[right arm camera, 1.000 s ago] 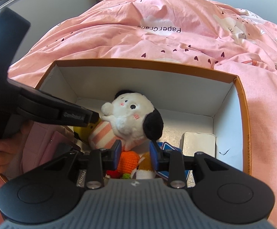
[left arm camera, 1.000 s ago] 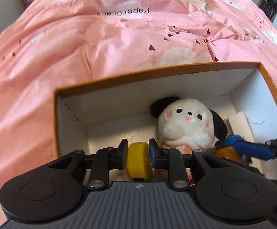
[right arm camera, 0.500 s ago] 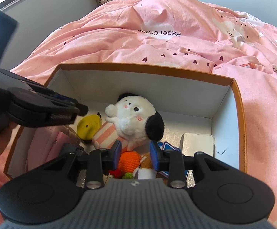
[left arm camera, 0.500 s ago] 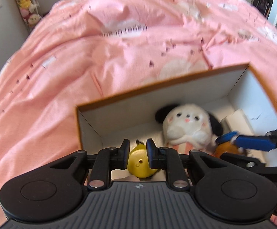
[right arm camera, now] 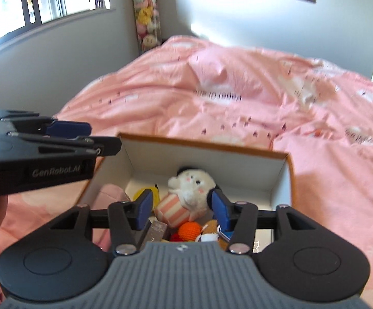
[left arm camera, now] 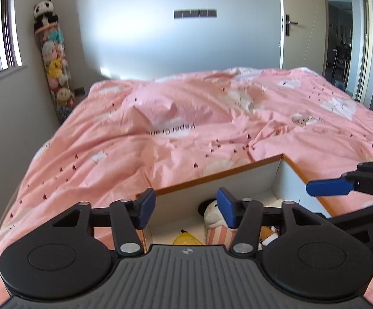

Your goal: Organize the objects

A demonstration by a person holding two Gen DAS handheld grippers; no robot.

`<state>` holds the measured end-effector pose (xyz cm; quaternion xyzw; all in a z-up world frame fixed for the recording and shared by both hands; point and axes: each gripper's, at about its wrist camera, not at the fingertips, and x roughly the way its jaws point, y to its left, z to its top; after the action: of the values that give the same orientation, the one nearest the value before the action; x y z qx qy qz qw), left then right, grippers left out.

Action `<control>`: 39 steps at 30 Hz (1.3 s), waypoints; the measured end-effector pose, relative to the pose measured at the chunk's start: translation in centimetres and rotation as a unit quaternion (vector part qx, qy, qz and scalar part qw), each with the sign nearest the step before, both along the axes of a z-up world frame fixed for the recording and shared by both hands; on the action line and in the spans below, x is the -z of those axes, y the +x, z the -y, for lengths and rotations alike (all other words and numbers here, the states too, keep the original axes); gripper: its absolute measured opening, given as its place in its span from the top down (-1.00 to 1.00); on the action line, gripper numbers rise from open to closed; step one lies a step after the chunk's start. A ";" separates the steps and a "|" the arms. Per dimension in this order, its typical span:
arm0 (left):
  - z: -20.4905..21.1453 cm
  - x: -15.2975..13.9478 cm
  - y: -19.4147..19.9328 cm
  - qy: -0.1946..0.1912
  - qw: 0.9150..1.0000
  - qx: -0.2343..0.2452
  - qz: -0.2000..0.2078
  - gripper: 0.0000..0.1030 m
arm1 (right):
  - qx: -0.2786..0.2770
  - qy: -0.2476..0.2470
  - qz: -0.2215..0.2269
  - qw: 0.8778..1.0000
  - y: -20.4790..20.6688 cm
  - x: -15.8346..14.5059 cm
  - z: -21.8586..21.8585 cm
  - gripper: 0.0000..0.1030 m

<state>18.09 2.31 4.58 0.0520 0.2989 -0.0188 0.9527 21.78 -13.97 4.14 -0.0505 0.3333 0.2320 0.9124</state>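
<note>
An orange-rimmed white box (right arm camera: 288, 177) (left arm camera: 238, 171) sits on the pink bed. Inside lie a white plush dog (right arm camera: 194, 184) (left arm camera: 212, 212) with a striped body, a yellow toy (right arm camera: 149, 193) (left arm camera: 186, 239), an orange knitted toy (right arm camera: 190, 230) and a small fox toy (right arm camera: 208, 229). My left gripper (left arm camera: 185, 207) is open and empty, raised above the box's near left side; it also shows in the right wrist view (right arm camera: 83, 139). My right gripper (right arm camera: 180, 208) is open and empty above the box's near edge; one blue finger (left arm camera: 328, 188) shows in the left wrist view.
The pink duvet (left arm camera: 186, 128) covers the bed around the box. A tall clear tube of plush toys (left arm camera: 54, 64) stands in the far left corner by the window. A door (left arm camera: 297, 25) is at the back right.
My left gripper let go of the yellow toy, which now lies in the box. Both grippers opened wide and rose up and back from the box.
</note>
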 end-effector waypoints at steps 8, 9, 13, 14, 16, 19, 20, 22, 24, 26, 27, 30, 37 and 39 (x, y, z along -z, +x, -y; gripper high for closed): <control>-0.1 -3.2 -4.7 0.015 0.995 -0.039 0.092 -0.74 | 0.035 -0.002 0.108 0.994 -4.5 -3.7 0.3 -0.89; -0.1 -3.5 -5.2 0.022 0.994 -0.045 0.098 -0.76 | 0.040 -0.004 0.121 0.992 -5.2 -4.0 0.2 -0.92; -0.2 -4.0 -7.1 0.024 0.992 -0.047 0.111 -0.79 | 0.048 -0.004 0.141 0.989 -7.3 -4.9 0.3 -0.93; -0.3 -4.1 -7.7 0.019 0.993 -0.047 0.111 -0.81 | 0.048 -0.002 0.142 0.989 -7.9 -5.0 0.5 -0.94; -0.4 -4.1 -8.6 0.012 0.993 -0.049 0.111 -0.88 | 0.052 0.000 0.147 0.988 -8.8 -5.1 0.6 -0.96; -0.6 -3.4 -10.1 0.016 0.991 -0.062 0.116 -0.94 | 0.064 0.013 0.146 0.987 -10.1 -5.0 1.1 -0.97; -0.7 -3.2 -10.3 0.017 0.991 -0.066 0.114 -0.94 | 0.071 0.020 0.143 0.987 -10.5 -4.9 1.3 -0.97; -0.9 -2.5 -10.8 0.007 0.992 -0.071 0.106 -0.94 | 0.083 0.037 0.139 0.986 -11.3 -4.7 1.7 -0.98; -1.3 -1.7 -11.4 -0.010 0.992 -0.080 0.100 -0.94 | 0.098 0.046 0.137 0.985 -12.0 -4.3 2.0 -0.98; -1.4 -1.0 -11.9 -0.017 0.992 -0.086 0.095 -0.94 | 0.110 0.046 0.138 0.983 -12.6 -3.6 2.0 -0.98; -1.4 -0.6 -12.1 -0.016 0.992 -0.085 0.091 -0.94 | 0.114 0.043 0.135 0.983 -12.9 -3.2 1.9 -0.98; -1.1 0.4 -12.5 -0.013 0.993 -0.081 0.084 -0.94 | 0.108 0.040 0.122 0.986 -13.8 -2.0 1.7 -0.98; -0.6 2.9 -12.8 -0.022 0.996 -0.081 0.042 -0.94 | 0.121 0.022 0.074 0.990 -14.1 1.7 1.5 -0.98; -0.5 3.6 -12.8 -0.024 0.996 -0.079 0.024 -0.94 | 0.130 0.020 0.058 0.990 -13.9 2.7 1.6 -0.98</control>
<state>5.27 2.76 0.94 0.0056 0.2782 0.0506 0.9592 7.92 -15.59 1.41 -0.0022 0.2787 0.1145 0.9535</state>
